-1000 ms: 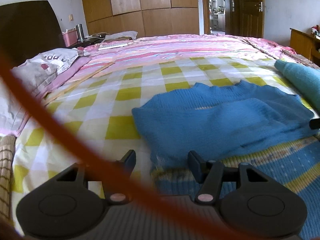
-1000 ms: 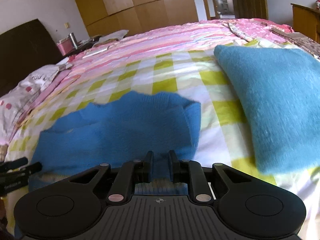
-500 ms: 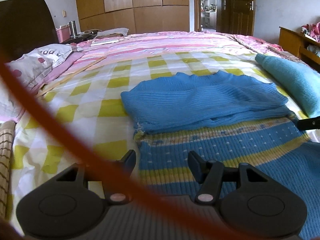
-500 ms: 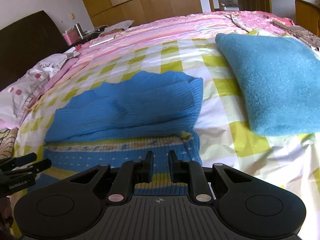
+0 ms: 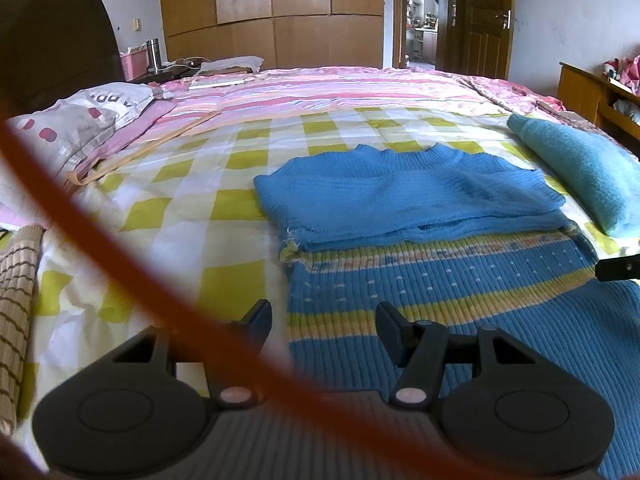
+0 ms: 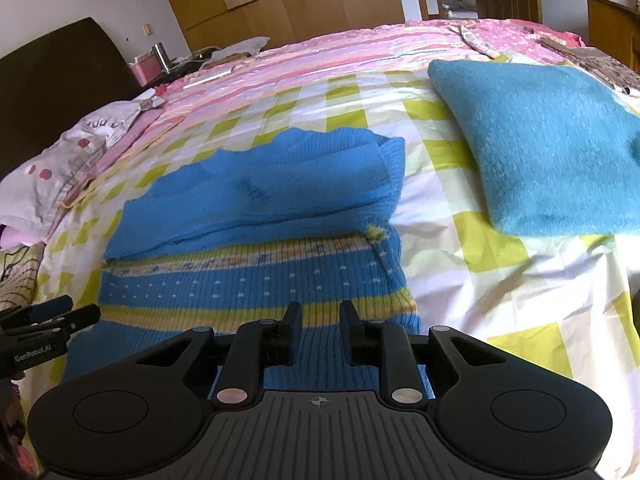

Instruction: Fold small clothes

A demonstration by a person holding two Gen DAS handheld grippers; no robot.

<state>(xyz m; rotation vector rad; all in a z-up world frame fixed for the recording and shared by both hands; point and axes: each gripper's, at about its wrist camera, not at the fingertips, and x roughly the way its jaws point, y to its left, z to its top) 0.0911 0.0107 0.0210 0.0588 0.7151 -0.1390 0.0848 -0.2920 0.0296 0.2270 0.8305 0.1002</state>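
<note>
Blue sweater (image 5: 408, 196) with yellow stripes lies on a yellow-and-white checked sheet (image 5: 208, 208).

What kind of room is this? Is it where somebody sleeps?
Most likely yes, a bedroom in a home. A big bed with a checked sheet fills the view, a pillow lies by the dark headboard, and tall wooden wardrobe doors line the far wall.

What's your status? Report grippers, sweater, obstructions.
Left gripper open, empty. Right gripper opening, nothing pinched. Blue sweater flat on bed, top folded over striped part. Teal cushion beside it, apart.
</note>
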